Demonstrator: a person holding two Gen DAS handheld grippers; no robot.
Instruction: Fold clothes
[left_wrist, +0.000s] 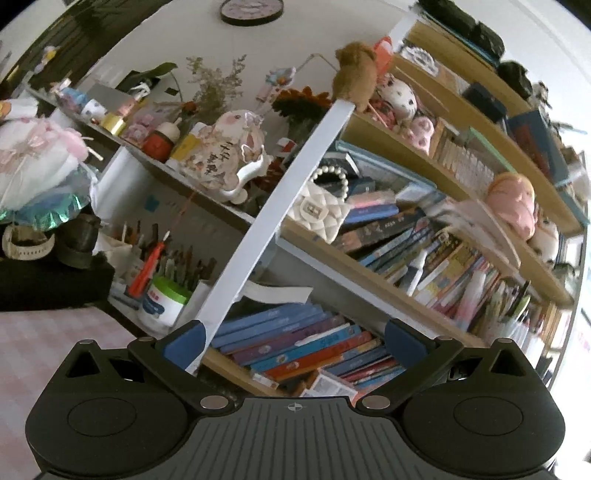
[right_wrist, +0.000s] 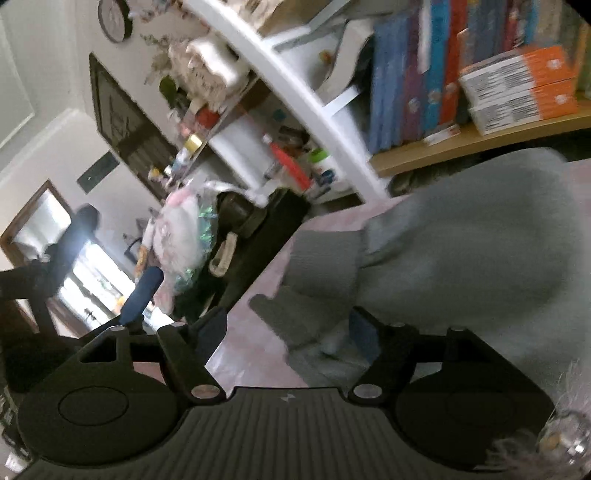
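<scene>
A: What is your left gripper (left_wrist: 293, 341) doing?

B: Its jaws stand wide apart with nothing between them. You are aiming it roughly level at a crowded bookshelf (left_wrist: 391, 280), where rows of books (left_wrist: 295, 343) fill the lowest shelf. A white upright post (left_wrist: 291, 199) runs slantwise through the view, with a brown soft toy (left_wrist: 356, 75) perched at its top. To the left of the post a tub with a green lid (left_wrist: 164, 299) stands beside pens in a holder. A strip of pink checked tabletop (left_wrist: 48, 350) shows at the lower left.

A: And your right gripper (right_wrist: 290, 326)?

B: Released. Its blue pads (right_wrist: 364, 328) are spread, and no cloth is pinched between them. The picture is blurred by motion, so fine detail is lost.

A: Where is the clothing?

B: A grey knitted garment (right_wrist: 461, 254) lies bunched on the pink tabletop (right_wrist: 255, 343), filling the right side of the right-hand view. A ribbed edge (right_wrist: 317, 258) hangs toward the tabletop's left edge. More grey cloth sits just in front of the right pad; I cannot tell whether they touch.

A: Anything behind it?

B: The garment's far end lies near the foot of the bookshelf, under books (right_wrist: 417, 70) and orange boxes (right_wrist: 517, 85). A round wall clock (right_wrist: 115, 18) hangs at the upper left.
</scene>
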